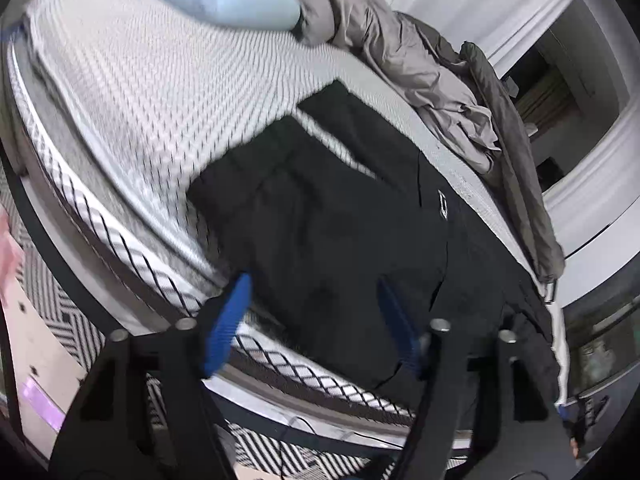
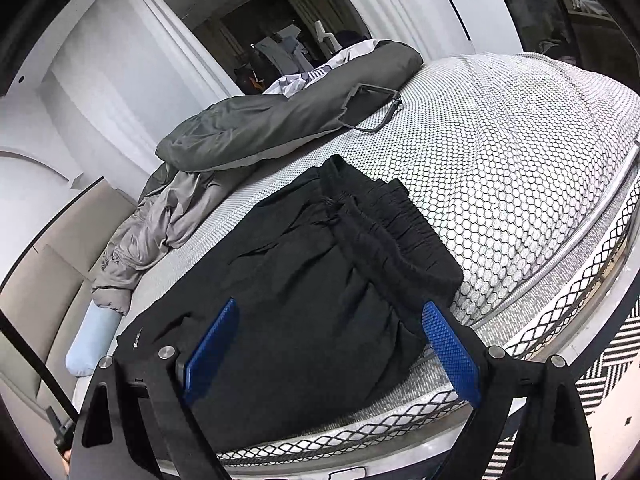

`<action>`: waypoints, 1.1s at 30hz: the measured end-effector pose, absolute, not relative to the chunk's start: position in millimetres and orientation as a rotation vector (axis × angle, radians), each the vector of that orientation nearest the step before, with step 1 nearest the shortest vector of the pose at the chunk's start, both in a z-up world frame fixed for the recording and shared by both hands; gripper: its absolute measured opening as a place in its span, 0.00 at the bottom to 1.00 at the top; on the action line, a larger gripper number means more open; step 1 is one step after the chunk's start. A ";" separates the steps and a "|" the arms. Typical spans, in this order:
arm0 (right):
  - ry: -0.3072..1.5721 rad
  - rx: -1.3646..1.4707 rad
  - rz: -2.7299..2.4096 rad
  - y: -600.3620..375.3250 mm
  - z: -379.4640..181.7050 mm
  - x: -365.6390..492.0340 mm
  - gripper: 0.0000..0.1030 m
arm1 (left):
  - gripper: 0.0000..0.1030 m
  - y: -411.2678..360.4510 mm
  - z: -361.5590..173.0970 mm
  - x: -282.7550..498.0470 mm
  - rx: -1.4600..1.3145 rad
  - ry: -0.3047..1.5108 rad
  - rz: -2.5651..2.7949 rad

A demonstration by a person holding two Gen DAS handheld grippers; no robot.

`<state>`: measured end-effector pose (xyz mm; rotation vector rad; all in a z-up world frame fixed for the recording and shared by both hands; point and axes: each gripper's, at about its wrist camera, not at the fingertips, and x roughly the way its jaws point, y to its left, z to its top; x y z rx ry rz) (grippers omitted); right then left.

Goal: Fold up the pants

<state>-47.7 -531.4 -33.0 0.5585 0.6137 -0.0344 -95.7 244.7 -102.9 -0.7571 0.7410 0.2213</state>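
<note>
Both tongs, left (image 1: 316, 320) and right (image 2: 336, 344), hang spread apart and hold nothing above the black pants (image 2: 320, 280), which lie on the bed (image 2: 500, 160) beside its near edge.

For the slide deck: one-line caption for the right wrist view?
Open right tongs hover over black pants lying waistband-up on a mattress, near its edge.

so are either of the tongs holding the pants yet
Nothing is held: the left tongs and right tongs are both open above the black pants.
</note>
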 end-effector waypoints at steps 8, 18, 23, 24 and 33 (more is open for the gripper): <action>0.620 0.576 -0.034 -536.3 -37.1 -56.9 0.91 | 0.48 244.8 -122.3 -86.0 -0.778 0.784 0.228; 0.641 0.565 -0.035 -531.6 -38.8 -54.2 0.91 | 0.00 242.9 -103.8 -70.7 -0.733 0.656 0.266; 0.671 0.592 -0.084 -542.4 -47.7 -53.9 0.91 | 0.00 241.2 -74.7 -69.1 -0.715 0.569 0.244; 0.685 0.623 -0.091 -547.5 -53.3 -54.2 0.91 | 0.00 241.1 -70.0 -66.4 -0.710 0.564 0.240; 0.784 0.784 -0.013 -555.9 -99.6 -14.2 0.53 | 0.00 243.0 -66.4 -56.3 -0.704 0.598 0.240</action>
